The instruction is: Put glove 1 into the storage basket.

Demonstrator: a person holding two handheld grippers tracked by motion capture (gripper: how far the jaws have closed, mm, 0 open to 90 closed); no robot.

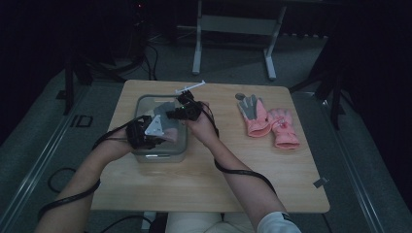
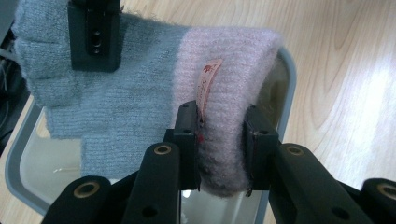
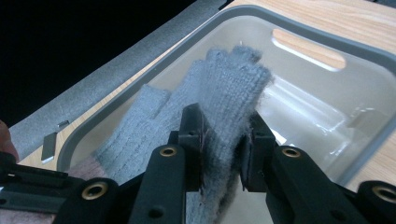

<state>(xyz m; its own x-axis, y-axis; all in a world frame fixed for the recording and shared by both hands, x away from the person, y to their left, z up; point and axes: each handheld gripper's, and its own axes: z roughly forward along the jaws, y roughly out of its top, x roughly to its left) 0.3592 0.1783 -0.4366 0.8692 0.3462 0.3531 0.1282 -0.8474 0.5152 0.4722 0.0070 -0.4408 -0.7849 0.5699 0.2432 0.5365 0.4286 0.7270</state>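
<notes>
— Your forearms came in nearest the camera, over the wooden table (image 1: 204, 184). What sat on it?

— You had a clear bin (image 1: 180, 153) with a grey rim at the table's left half, and a pair of pink gloves (image 1: 269, 121) lay well apart to its right.

— And what did you hold?

— You held a grey-and-pink knit glove (image 2: 140, 102) over the bin. Your left tool (image 2: 220, 140) was clamped on its pink cuff, just beside a small tag (image 2: 207, 86). Your right tool (image 3: 224, 144) was clamped on its grey fingers.

— Was it touching the bin?

— You couldn't tell from these views; the glove hung stretched between your two tools above the bin's opening.
</notes>
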